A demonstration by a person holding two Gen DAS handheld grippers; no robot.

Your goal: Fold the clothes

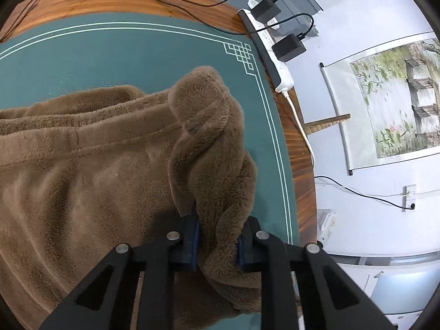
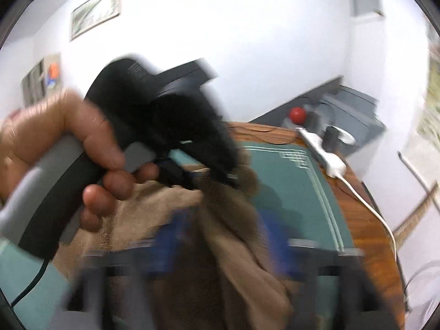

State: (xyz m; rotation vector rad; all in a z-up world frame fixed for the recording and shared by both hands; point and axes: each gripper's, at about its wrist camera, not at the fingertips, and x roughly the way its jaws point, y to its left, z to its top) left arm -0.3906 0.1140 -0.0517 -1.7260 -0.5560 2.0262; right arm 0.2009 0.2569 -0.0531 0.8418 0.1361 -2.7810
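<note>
Left hand-held gripper (image 1: 217,240) is clamped on a bunched fold of the brown fleece garment (image 1: 90,165), lifted edge twisting up between its blue pads (image 1: 195,236). The rest of the garment lies spread on the green mat (image 1: 115,55) on the wooden table (image 1: 154,2), left and near. Right hand-held gripper (image 2: 225,244) is blurred, jaws wide, fleece hanging between them, not pinched. White power strip (image 1: 271,55) at the far right table edge.
</note>
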